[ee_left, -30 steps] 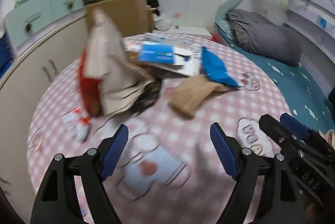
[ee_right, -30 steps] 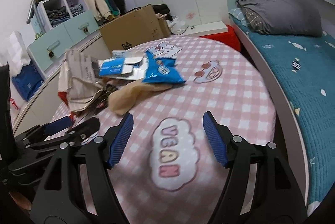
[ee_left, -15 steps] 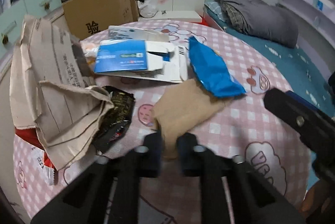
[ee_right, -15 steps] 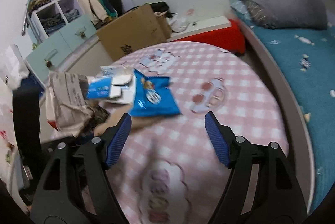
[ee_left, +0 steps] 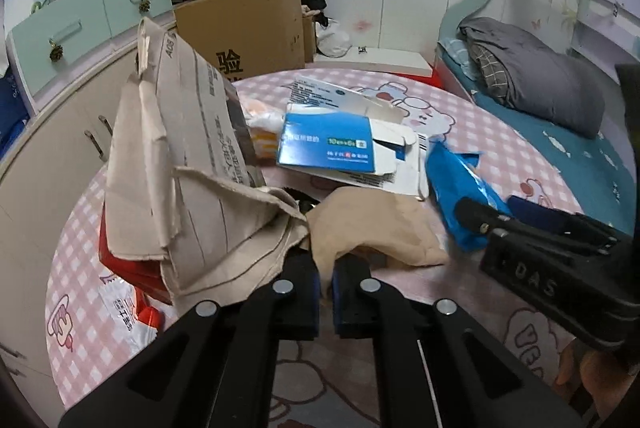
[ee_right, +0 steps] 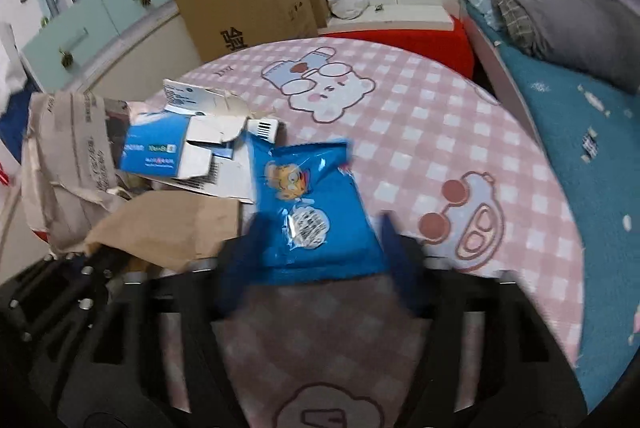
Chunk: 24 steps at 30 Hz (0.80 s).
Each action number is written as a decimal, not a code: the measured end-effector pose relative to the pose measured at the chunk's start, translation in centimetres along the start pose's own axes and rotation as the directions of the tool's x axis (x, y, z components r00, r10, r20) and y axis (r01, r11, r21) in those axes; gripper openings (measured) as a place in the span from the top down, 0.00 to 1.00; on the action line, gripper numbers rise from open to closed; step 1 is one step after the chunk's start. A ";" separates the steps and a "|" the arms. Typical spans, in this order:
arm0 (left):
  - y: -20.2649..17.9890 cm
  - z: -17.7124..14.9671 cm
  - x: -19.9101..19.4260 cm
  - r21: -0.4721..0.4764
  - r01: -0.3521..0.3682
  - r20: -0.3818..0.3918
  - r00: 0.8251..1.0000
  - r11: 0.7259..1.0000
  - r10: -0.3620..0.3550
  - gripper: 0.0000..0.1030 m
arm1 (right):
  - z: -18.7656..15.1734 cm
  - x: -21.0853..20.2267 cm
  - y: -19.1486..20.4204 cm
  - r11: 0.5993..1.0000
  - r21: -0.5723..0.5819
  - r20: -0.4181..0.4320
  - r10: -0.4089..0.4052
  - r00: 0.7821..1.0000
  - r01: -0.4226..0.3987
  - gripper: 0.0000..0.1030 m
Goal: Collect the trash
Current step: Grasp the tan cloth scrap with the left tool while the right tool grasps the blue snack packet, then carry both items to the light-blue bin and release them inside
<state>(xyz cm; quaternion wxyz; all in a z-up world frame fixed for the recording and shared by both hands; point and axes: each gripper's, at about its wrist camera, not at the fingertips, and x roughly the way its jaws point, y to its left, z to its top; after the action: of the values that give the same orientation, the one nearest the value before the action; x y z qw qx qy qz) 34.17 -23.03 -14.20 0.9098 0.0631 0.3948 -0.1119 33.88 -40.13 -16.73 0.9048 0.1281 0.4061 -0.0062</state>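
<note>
Trash lies on a round table with a pink checked cloth (ee_left: 460, 131). My left gripper (ee_left: 326, 274) is shut on the near edge of a tan paper piece (ee_left: 372, 224), which also shows in the right wrist view (ee_right: 168, 224). My right gripper (ee_right: 316, 260) is open, its blurred blue fingers on either side of a blue snack bag (ee_right: 312, 211); the bag also shows in the left wrist view (ee_left: 460, 195). A torn blue and white carton (ee_left: 332, 143) and a crumpled beige paper bag (ee_left: 188, 163) lie behind.
A red wrapper (ee_left: 128, 268) lies under the beige bag at the table's left. A cardboard box (ee_left: 248, 31) stands on the floor beyond the table. A bed with a grey quilt (ee_left: 536, 75) is to the right, pale cabinets (ee_left: 60, 147) to the left.
My left gripper closed and moved forward onto the tan paper. My right gripper advanced across the table until its open fingers flank the blue snack bag.
</note>
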 end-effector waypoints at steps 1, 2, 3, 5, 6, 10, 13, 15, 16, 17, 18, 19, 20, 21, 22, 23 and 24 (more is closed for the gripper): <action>0.0 0.0 -0.1 -0.003 0.006 -0.004 1.000 1.000 -0.006 0.96 | -0.2 -0.1 -0.2 1.000 0.002 -0.006 0.001 1.000 -0.001 0.78; 0.0 -0.1 -0.3 -0.006 0.012 -0.007 1.000 1.000 -0.012 0.96 | -0.4 -0.4 -0.4 1.000 0.004 -0.002 0.009 1.000 -0.009 0.83; 0.0 -0.3 -0.6 -0.007 0.015 -0.005 1.000 1.000 -0.015 0.96 | -0.6 -0.6 -0.4 1.000 0.007 0.001 0.014 1.000 -0.015 0.85; 0.1 -0.5 -1.4 -0.009 0.026 0.003 1.000 1.000 -0.026 0.96 | -1.4 -2.0 -0.2 1.000 0.005 0.029 0.019 0.999 -0.019 0.87; 0.3 -0.8 -2.0 -0.009 0.033 0.012 0.999 0.999 -0.032 0.96 | -1.9 -2.9 0.1 1.000 -0.005 0.049 0.013 0.999 -0.013 0.87; 0.9 -1.3 -4.8 -0.014 0.051 0.049 0.998 0.999 -0.051 0.96 | -3.5 -6.3 1.2 0.999 -0.030 0.112 0.019 0.993 -0.016 0.89; 2.0 -2.5 -7.9 -0.020 0.067 0.089 0.994 0.998 -0.065 0.96 | -4.3 -9.0 2.1 0.999 -0.029 0.159 0.043 0.986 -0.039 0.89; 2.9 -3.1 -9.7 -0.031 0.076 0.115 0.991 0.997 -0.072 0.96 | -5.4 -11.5 3.4 0.997 -0.045 0.194 0.071 0.978 -0.064 0.89; 3.7 -3.7 -10.8 -0.034 0.076 0.129 0.989 0.997 -0.071 0.96 | -6.0 -12.5 4.3 0.995 -0.060 0.207 0.086 0.975 -0.076 0.89; 4.5 -4.3 -11.9 -0.042 0.075 0.141 0.988 0.996 -0.068 0.96 | -6.3 -13.1 4.8 0.994 -0.071 0.214 0.098 0.972 -0.084 0.89; 5.5 -4.9 -13.0 -0.058 0.074 0.157 0.986 0.996 -0.064 0.96 | -6.7 -13.8 5.8 0.991 -0.087 0.220 0.114 0.969 -0.097 0.89; 6.6 -5.5 -14.1 -0.069 0.070 0.169 0.984 0.995 -0.057 0.96 | -7.2 -14.3 6.8 0.988 -0.105 0.221 0.131 0.966 -0.110 0.89; 7.9 -6.3 -15.2 -0.085 0.058 0.181 0.983 0.995 -0.042 0.96 | -8.0 -14.9 8.0 0.983 -0.127 0.221 0.157 0.963 -0.131 0.89; 9.1 -6.8 -16.0 -0.100 0.044 0.189 0.982 0.994 -0.025 0.96 | -8.6 -15.2 9.3 0.978 -0.148 0.215 0.180 0.960 -0.150 0.89; 10.4 -7.6 -16.8 -0.114 0.019 0.195 0.981 0.993 0.004 0.96 | -9.4 -15.4 11.0 0.968 -0.177 0.203 0.211 0.956 -0.177 0.89; 11.6 -8.3 -17.4 -0.127 -0.009 0.197 0.980 0.992 0.035 0.96 | -10.1 -15.5 12.4 0.960 -0.199 0.194 0.236 0.952 -0.197 0.89; 12.9 -9.1 -18.1 -0.147 -0.038 0.198 0.978 0.988 0.067 0.96 | -10.7 -15.4 13.7 0.952 -0.220 0.183 0.253 0.950 -0.211 0.89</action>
<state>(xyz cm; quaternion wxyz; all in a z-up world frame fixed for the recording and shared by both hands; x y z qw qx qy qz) 19.09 -5.92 -6.78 0.9500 -0.0031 0.3055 -0.0650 17.30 -25.75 -9.11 0.9450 0.0831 0.2895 0.1277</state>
